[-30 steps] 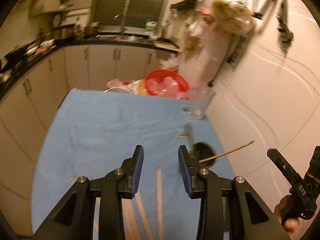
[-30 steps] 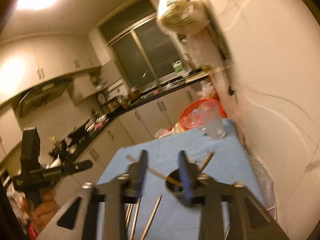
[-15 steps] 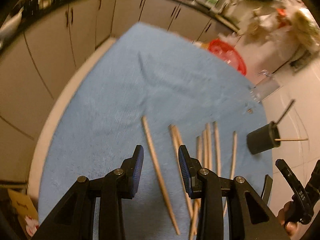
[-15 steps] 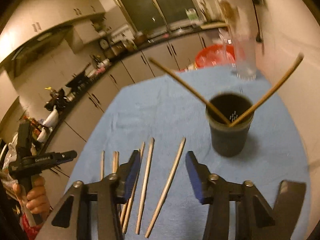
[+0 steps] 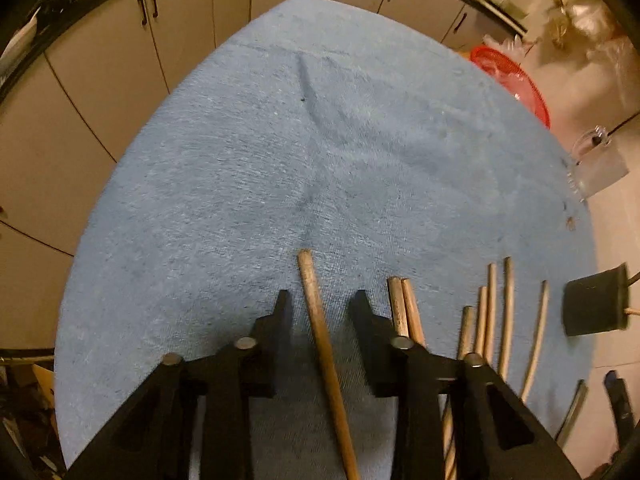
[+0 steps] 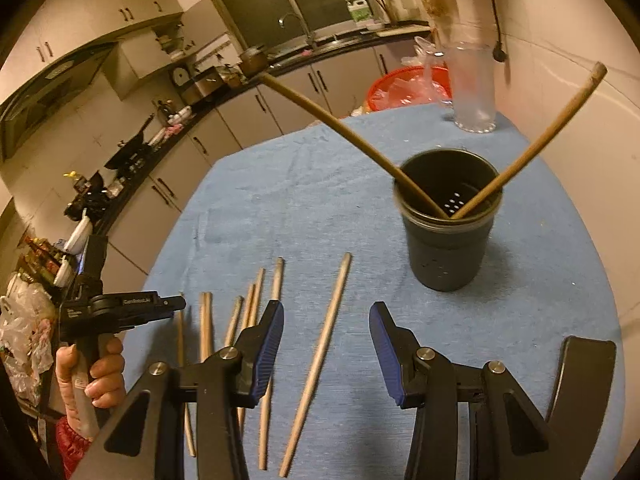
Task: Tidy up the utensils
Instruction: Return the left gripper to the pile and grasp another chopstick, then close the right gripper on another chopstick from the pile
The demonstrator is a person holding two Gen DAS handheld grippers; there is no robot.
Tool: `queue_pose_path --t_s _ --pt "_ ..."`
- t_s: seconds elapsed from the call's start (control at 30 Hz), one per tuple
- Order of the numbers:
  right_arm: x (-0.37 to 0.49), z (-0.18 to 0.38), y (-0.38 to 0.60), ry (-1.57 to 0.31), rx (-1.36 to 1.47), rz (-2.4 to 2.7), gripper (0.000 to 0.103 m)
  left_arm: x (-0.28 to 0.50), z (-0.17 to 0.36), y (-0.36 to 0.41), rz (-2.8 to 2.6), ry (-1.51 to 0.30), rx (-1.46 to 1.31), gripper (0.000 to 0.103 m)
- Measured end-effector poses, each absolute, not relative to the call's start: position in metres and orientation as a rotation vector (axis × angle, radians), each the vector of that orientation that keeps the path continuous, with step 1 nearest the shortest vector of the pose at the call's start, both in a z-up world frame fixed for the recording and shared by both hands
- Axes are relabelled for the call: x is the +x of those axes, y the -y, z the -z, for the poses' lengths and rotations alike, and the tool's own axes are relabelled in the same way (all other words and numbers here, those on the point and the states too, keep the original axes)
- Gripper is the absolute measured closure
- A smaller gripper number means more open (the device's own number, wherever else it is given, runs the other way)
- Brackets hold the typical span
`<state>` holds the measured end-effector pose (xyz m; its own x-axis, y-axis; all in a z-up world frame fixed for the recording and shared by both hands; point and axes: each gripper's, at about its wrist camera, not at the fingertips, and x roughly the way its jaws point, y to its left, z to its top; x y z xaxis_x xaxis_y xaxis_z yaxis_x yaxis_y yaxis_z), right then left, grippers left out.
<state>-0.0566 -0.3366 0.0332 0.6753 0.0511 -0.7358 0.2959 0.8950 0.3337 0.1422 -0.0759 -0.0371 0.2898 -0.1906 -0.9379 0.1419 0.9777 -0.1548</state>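
Note:
Several wooden chopsticks lie on a blue cloth [image 5: 320, 152]. My left gripper [image 5: 320, 304] is open, low over the cloth, with one chopstick [image 5: 320, 340] lying between its fingers. More chopsticks [image 5: 492, 312] lie to its right. My right gripper [image 6: 326, 320] is open above another chopstick [image 6: 320, 348]. A dark cup [image 6: 448, 232] beyond it holds two chopsticks [image 6: 532, 148] leaning apart. The cup also shows at the right edge of the left wrist view [image 5: 596, 304]. The left gripper shows at the left of the right wrist view [image 6: 120, 308], beside further chopsticks [image 6: 244, 316].
A clear plastic jug [image 6: 472, 84] and a red basket [image 6: 408, 88] stand at the table's far end by the wall. Kitchen cabinets [image 5: 120, 40] run along the left. The wall is close on the right side of the table.
Both grippers have dropped lower and closer to the chopsticks. The left gripper now straddles one chopstick. The right gripper has opened wider over another.

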Motion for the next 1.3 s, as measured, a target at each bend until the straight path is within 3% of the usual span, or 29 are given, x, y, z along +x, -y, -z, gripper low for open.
queue_pose_path --t_s 0.07,0.13,0.6,0.77,0.8,0.97,1.3 --pt "-0.051 -0.030 0.338 -0.842 0.449 0.162 0.059 0.139 0.038 0.080 0.183 -1.243 0.001 0.093" --pt "-0.042 -0.025 0.335 -0.869 0.447 0.172 0.065 0.136 0.039 0.080 0.187 -1.244 0.009 0.094" --pt "0.048 0.027 0.319 -1.035 0.339 0.280 0.065 0.112 0.037 0.066 0.256 -1.230 0.076 0.094" --pt "0.064 0.043 0.311 -1.099 0.298 0.292 0.083 0.116 0.036 0.065 0.262 -1.219 0.090 0.094" --pt "0.066 0.044 0.309 -1.111 0.278 0.292 0.091 0.118 0.037 0.068 0.263 -1.216 0.094 0.094" --pt "0.060 0.035 0.303 -1.067 0.316 0.230 0.096 0.118 0.034 0.073 0.330 -1.205 0.067 0.095" --pt "-0.011 -0.072 0.280 -0.690 0.322 0.070 0.095 0.080 -0.048 0.061 0.410 -0.977 0.019 0.096"
